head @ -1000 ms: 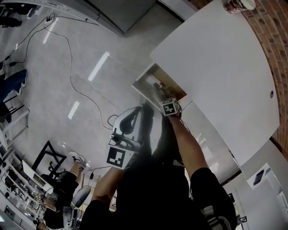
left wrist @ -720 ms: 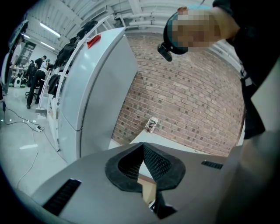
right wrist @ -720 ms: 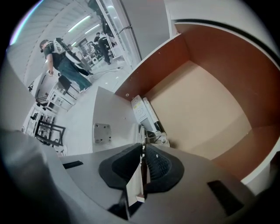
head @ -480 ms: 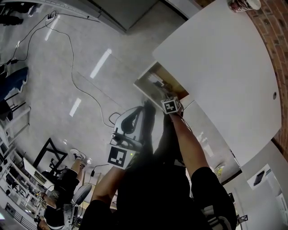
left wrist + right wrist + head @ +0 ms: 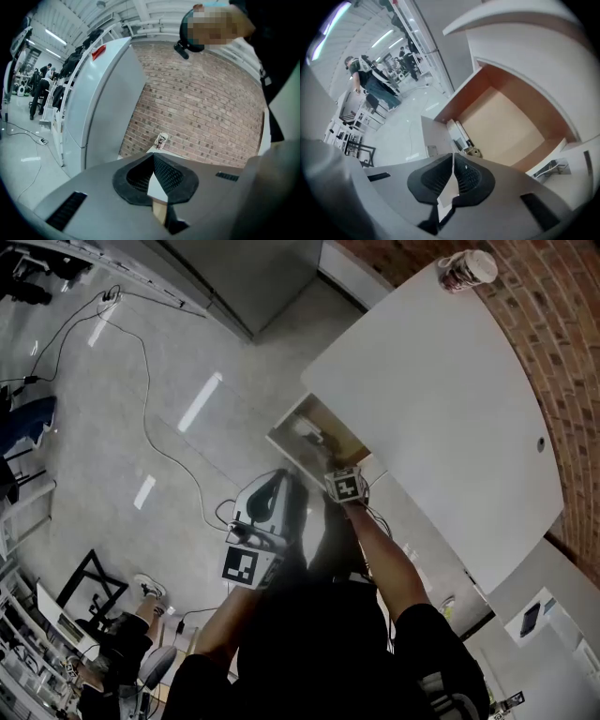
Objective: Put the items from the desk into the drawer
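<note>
The desk drawer (image 5: pixel 302 430) stands open under the white desk (image 5: pixel 441 399), its wooden bottom (image 5: pixel 506 122) in plain sight. A few small items (image 5: pixel 461 135) lie at the drawer's front end. My right gripper (image 5: pixel 330 459) hangs above the open drawer and points steeply down; its jaws have just been closing, with nothing between them, and the pads (image 5: pixel 459 176) meet at their tips. My left gripper (image 5: pixel 287 478) is held beside it over the floor, shut and empty. A paper cup (image 5: pixel 466 268) stands at the desk's far corner, and the left gripper view also shows this cup (image 5: pixel 161 140).
A brick wall (image 5: pixel 562 343) runs behind the desk. A grey cabinet (image 5: pixel 253 277) stands to the left of it. A cable (image 5: pixel 150 399) trails over the pale floor. A black stand (image 5: pixel 89 577) and people (image 5: pixel 370 79) are farther off.
My right gripper has lifted away from the drawer toward me. The head view has shifted, so more of the cup and the brick wall shows. The left gripper has stayed put.
</note>
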Tool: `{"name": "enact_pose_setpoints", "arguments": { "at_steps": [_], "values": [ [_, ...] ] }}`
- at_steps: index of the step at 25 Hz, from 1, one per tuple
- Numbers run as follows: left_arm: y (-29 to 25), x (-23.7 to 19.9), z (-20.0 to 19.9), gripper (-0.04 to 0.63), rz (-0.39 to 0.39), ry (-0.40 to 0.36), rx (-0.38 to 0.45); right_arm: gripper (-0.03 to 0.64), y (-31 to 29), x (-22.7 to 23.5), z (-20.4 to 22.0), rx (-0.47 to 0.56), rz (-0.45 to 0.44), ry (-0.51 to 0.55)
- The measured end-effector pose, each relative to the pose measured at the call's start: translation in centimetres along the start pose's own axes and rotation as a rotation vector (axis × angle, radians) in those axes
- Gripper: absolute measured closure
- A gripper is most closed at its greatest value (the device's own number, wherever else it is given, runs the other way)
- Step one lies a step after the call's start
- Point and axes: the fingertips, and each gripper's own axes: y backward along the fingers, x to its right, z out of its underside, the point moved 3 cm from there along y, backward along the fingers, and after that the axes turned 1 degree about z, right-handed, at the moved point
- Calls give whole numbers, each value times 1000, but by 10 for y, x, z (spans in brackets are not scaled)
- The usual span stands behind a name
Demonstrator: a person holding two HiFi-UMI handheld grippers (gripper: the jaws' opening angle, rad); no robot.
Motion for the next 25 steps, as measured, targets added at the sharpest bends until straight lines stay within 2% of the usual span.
{"name": "enact_pose_setpoints", "arguments": {
  "at_steps": [7, 12, 18, 22, 25],
  "values": [
    [13, 19, -35, 591, -3, -22, 70, 609, 103, -25, -59, 186, -73, 29],
    [19, 41, -74, 591, 4, -50, 155, 611, 190, -22, -117, 398, -71, -1],
    [19, 71, -116, 591, 24, -81, 231, 612, 303, -16, -170, 619, -29, 16],
    [21, 86, -130, 591, 60, -102, 262, 612, 362, -20, -182, 737, -14, 27],
    [23, 97, -131, 591, 82, -110, 251, 612, 399, -22, -179, 792, -21, 33]
  ]
}}
